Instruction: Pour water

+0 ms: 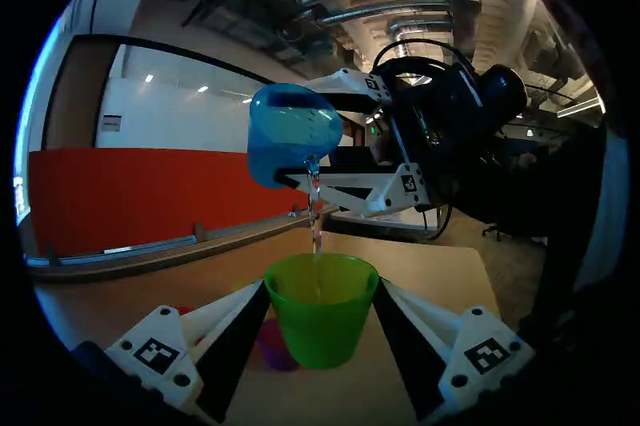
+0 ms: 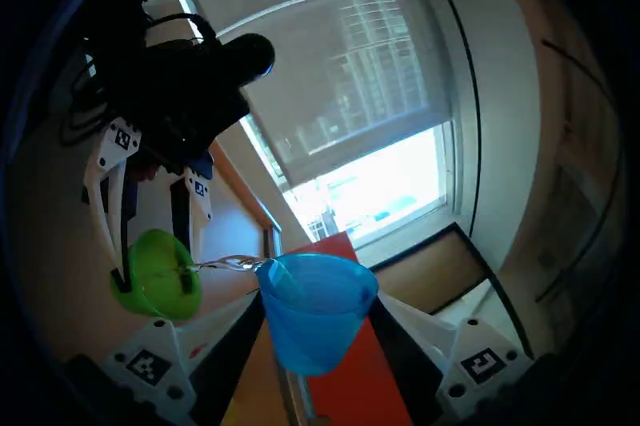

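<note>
One blue cup (image 1: 288, 134) tilted, apart above green cup (image 1: 322, 310)

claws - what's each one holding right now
Left claw: closed on the green cup.
Right claw: closed on the blue cup, tilted and pouring.

1. We logged one light wooden table (image 1: 420, 260), its far side meeting a raised ledge.
2. On it we noted a purple cup (image 1: 276, 346), partly hidden.
3. Near that we noted a small red item (image 1: 185, 311), too obscured to identify.

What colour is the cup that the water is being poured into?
Green. The cup shows best in the left gripper view.
</note>
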